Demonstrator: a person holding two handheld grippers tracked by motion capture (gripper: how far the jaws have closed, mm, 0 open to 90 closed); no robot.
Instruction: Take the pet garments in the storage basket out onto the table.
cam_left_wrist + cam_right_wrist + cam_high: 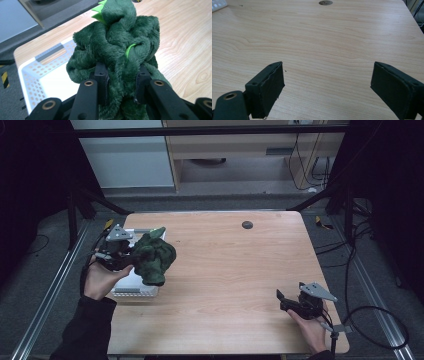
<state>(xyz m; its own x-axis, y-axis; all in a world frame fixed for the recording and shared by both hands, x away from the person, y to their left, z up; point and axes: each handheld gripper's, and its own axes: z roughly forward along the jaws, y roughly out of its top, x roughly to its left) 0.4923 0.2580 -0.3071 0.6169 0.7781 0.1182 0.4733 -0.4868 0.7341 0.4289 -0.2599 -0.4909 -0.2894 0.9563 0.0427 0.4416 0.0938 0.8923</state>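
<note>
A dark green plush toy [154, 258] with light green spikes hangs above the right side of a white perforated basket [131, 287] at the table's left. My left gripper [131, 256] is shut on the plush toy [117, 47], its two black jaws pressed into the fur from both sides. The white basket [32, 72] lies below and to the left of the toy in the left gripper view. My right gripper [286, 299] rests low near the table's front right corner, held by a hand. Its jaws stand wide open [327, 82] over bare wood, with nothing between them.
The wooden table [235, 265] has a small dark round cap [247, 224] near its far edge, also seen as the cap [325, 2] in the right gripper view. Cables trail on the floor at the right. Black frame legs stand at the far corners.
</note>
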